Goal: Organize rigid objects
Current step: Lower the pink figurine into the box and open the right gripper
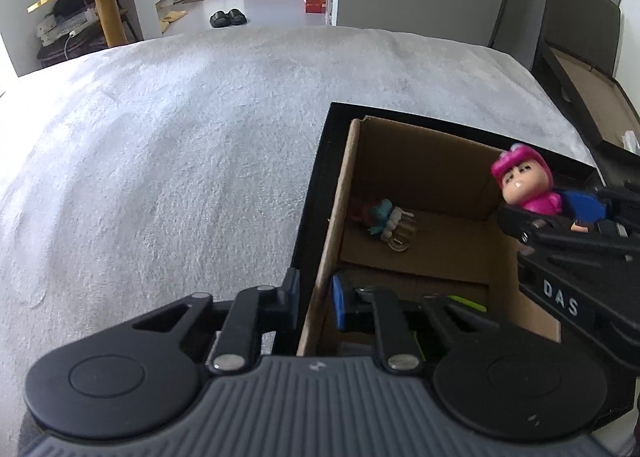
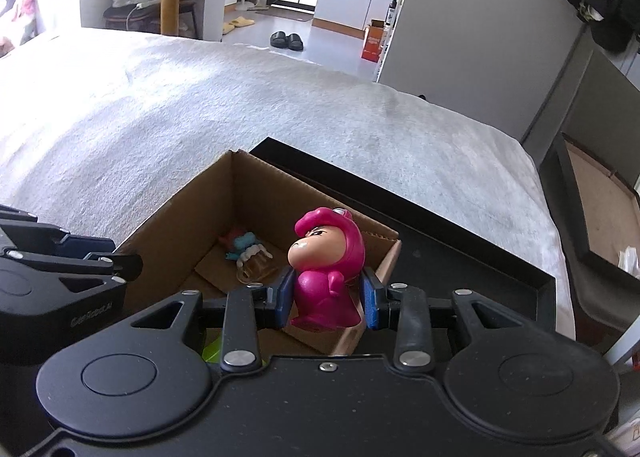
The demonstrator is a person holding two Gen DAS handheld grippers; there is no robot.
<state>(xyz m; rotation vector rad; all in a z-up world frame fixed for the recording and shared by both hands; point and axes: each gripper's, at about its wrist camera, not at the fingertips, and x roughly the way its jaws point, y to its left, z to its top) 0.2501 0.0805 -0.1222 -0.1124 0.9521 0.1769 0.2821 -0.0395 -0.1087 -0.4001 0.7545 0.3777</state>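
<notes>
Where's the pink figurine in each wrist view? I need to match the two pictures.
Left wrist view: pink figurine at the right edge, clamped in the right claw, above the cardboard box.
Right wrist view: pink figurine at centre, upright between the claw's blue pads.
Shared landmark: the small blue and white toy lying on the box floor.

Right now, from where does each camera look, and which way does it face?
Left wrist: sits on the left gripper, which clamps the cardboard box wall; it faces down over the box and bed; the right gripper enters from the right.
Right wrist: sits on the right gripper, shut on the pink figure above the box; the left gripper shows at left.
Shared: box, pink figure, bed.
</notes>
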